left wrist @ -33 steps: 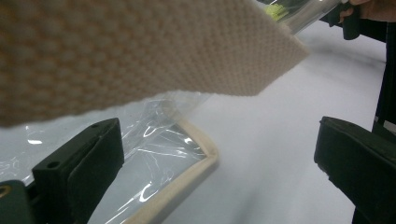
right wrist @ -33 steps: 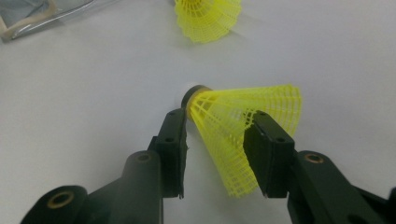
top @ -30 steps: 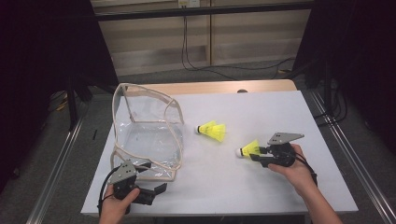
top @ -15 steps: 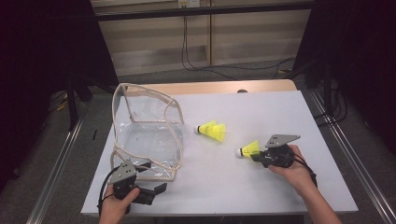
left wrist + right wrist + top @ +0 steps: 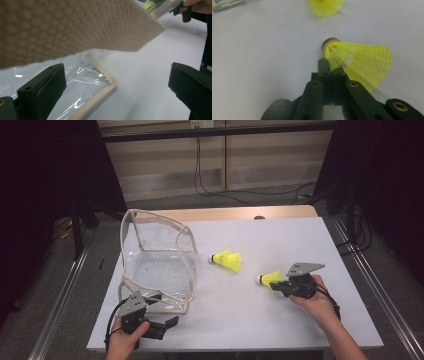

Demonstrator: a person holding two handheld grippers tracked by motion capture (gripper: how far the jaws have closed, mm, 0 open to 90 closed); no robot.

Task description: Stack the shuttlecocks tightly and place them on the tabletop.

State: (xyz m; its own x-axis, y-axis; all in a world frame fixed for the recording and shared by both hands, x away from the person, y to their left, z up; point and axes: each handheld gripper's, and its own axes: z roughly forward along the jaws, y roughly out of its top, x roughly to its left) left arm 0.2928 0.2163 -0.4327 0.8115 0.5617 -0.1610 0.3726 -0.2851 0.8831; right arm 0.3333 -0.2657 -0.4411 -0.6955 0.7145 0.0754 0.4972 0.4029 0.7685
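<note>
The setting is a laboratory or test bay arranged for recorded manipulation work. A plain white table (image 5: 300, 320) stands on a grey floor (image 5: 65, 285), flanked on both sides by aluminium frame rails (image 5: 372, 285). Dark curtains (image 5: 45, 195) enclose the left and right sides. Behind the table runs a pale panelled wall (image 5: 260, 155) with black cables (image 5: 210, 187) hanging down it to the floor. No domestic or retail furnishing stands near the table.
</note>
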